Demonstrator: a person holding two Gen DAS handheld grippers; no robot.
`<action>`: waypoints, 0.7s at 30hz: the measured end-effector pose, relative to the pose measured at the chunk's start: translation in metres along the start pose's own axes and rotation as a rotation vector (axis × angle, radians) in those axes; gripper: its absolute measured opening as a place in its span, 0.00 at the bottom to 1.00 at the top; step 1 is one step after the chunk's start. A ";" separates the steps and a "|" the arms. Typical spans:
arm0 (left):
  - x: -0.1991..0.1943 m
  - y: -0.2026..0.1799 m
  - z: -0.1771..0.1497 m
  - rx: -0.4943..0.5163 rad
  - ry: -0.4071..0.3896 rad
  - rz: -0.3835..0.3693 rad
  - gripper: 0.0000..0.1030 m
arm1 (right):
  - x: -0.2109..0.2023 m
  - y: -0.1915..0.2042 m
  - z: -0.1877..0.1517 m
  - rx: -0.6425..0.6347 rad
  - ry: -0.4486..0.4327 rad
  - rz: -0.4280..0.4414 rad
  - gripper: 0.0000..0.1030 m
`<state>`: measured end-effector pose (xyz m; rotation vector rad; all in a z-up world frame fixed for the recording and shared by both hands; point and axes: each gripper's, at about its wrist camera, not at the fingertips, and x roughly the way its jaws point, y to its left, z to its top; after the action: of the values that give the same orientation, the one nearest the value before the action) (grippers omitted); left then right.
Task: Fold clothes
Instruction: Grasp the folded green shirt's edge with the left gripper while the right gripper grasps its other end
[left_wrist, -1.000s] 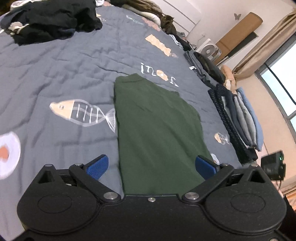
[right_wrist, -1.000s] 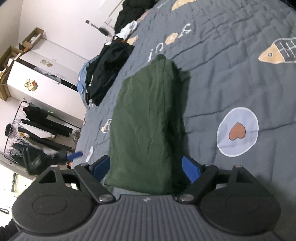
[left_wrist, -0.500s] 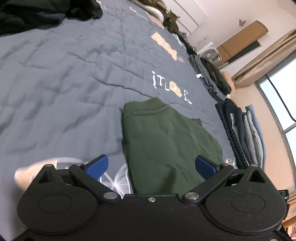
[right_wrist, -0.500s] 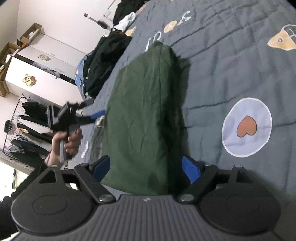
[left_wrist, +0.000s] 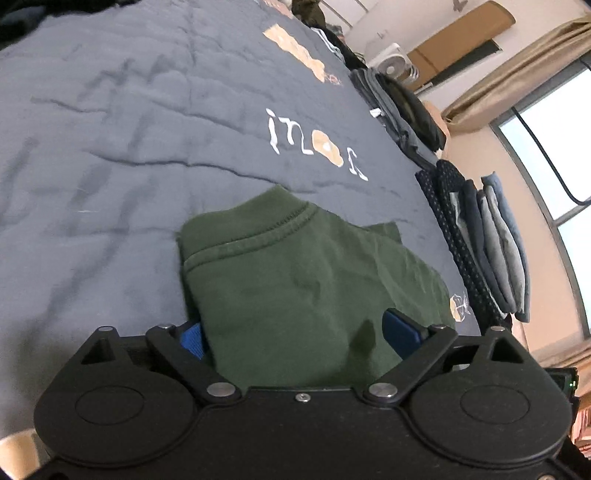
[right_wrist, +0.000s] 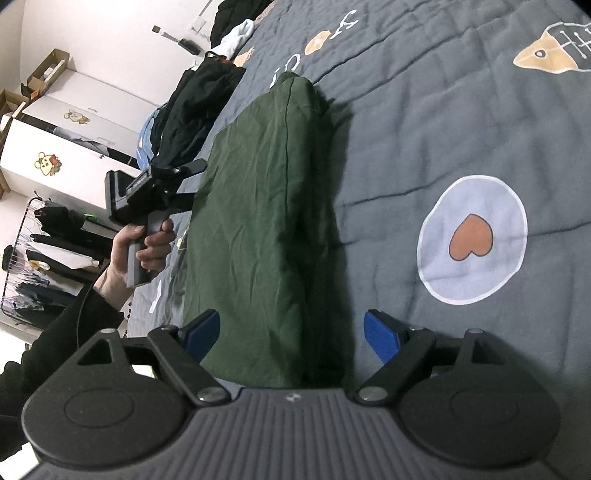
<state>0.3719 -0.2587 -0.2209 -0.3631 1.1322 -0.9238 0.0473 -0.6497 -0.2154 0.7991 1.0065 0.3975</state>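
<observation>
Left wrist: hand-held gripper (left_wrist: 291, 334) spread wide, straddling green shirt (left_wrist: 295, 280).

A bedroom in a home; a bed under a grey quilt (left_wrist: 129, 122) printed with fish and hearts; folded clothes (left_wrist: 495, 254) stacked at its edge; curtains (left_wrist: 517, 62) beside a window; a clothes rack (right_wrist: 40, 258) near white cupboards (right_wrist: 74, 147).

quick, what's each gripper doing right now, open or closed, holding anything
Left gripper: open, blue pads either side of the green shirt, not clamped.
Right gripper: open, straddling the shirt's end, holding nothing.
</observation>
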 end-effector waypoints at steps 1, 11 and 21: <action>0.001 0.002 0.000 -0.004 0.006 -0.008 0.89 | 0.000 -0.001 -0.001 -0.001 0.001 -0.001 0.82; 0.000 0.018 0.000 -0.040 0.091 -0.087 0.77 | 0.003 0.003 0.000 -0.009 0.008 -0.006 0.82; 0.029 0.004 0.011 0.004 0.129 -0.130 0.74 | 0.006 0.005 0.002 -0.008 0.018 -0.008 0.82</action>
<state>0.3875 -0.2809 -0.2370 -0.3817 1.2351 -1.0754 0.0521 -0.6436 -0.2146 0.7853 1.0237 0.4024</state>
